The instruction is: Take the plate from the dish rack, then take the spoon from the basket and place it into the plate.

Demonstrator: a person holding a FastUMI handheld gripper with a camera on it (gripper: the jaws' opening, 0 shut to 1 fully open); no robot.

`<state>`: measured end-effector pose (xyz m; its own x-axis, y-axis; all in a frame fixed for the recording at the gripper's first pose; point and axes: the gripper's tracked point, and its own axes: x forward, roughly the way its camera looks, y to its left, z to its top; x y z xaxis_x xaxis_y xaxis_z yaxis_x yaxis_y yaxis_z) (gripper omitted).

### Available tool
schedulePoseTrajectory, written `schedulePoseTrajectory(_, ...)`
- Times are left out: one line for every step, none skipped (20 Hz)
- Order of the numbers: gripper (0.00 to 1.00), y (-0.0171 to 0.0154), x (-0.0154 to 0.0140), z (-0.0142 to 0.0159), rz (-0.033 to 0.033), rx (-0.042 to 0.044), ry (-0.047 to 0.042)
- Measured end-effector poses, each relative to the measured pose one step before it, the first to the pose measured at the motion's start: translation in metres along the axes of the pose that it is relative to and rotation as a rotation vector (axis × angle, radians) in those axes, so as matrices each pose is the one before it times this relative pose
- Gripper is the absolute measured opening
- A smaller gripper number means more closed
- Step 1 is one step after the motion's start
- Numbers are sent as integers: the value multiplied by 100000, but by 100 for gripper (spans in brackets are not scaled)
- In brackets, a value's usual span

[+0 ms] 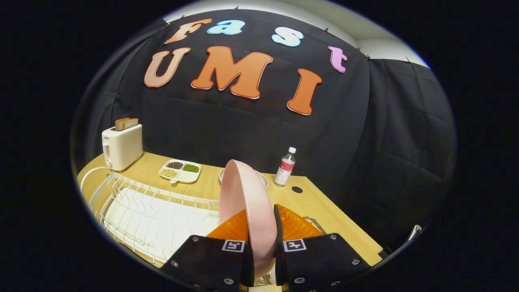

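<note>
The round pink plate (pixel 247 211) is held on edge, clamped between both fingers of the tongs (pixel 262 227), above the white wire dish rack (pixel 150 215) on the wooden surface (pixel 324 211). Its lower rim is hidden by the fingers, and a pale bowl (pixel 262 177) behind it is mostly covered; a white toaster (pixel 121 146), a divided tray of beans (pixel 180 170) and a clear bottle (pixel 286 166) are seen beyond.

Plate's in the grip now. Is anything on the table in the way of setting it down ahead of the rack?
The gripper is shut on the pink plate, held on edge above the dish rack. Just beyond it sit a bowl, a sectioned tray and a bottle; bare table lies beside the rack.
</note>
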<state>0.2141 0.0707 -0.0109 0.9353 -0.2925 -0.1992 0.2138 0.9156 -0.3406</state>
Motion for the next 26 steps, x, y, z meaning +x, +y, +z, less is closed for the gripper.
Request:
schedulePoseTrajectory(20, -226, -16, 240, -585, -330, -200)
schedulePoseTrajectory(20, -210, -85, 203, -339, -182, -195)
schedulePoseTrajectory(20, -188, -202, 385, 221, 801, -1058)
schedulePoseTrajectory(20, -73, -54, 374, 444, 968, -435)
schedulePoseTrajectory(20, -30, -210, 282, 557, 857, -253)
schedulePoseTrajectory(20, -55, -188, 335, 397, 719, -622)
schedulePoseTrajectory(20, -141, -268, 436, 138, 644, -964)
schedulePoseTrajectory(20, -233, -332, 412, 359, 942, -1011)
schedulePoseTrajectory(20, -130, -303, 313, 782, 1311, -561)
schedulePoseTrajectory(20, -98, -276, 192, 866, 1956, -284)
schedulePoseTrajectory(20, 33, -489, 243, 1101, 1950, -320)
schedulePoseTrajectory(20, -58, -562, 125, 1019, 1217, -95)
schedulePoseTrajectory(20, -212, -524, 127, 493, 1115, -297)
schedulePoseTrajectory(20, -239, -756, 164, 497, 743, -322)
schedulePoseTrajectory(20, -235, -697, 237, 516, 638, -527)
schedulePoseTrajectory(20, -274, -711, 235, 483, 812, -566)
schedulePoseTrajectory(20, -184, -800, 199, 541, 895, -551)
schedulePoseTrajectory(20, -239, -818, 136, 512, 724, -319)
schedulePoseTrajectory(20, -176, -806, 119, 414, 869, -378)
schedulePoseTrajectory(20, -120, -819, -57, 447, 614, -143)
schedulePoseTrajectory(20, -86, -779, -129, 510, 549, 20)
schedulePoseTrajectory(20, -94, -755, -233, 613, 1358, 125)
schedulePoseTrajectory(20, 149, -779, -381, 1265, 1316, 664)
schedulePoseTrajectory(20, 266, -788, -550, 1454, 1812, 957)
schedulePoseTrajectory(20, 315, -817, -559, 1531, 1768, 919)
schedulePoseTrajectory(20, 110, -843, -501, 1111, 1413, 504)
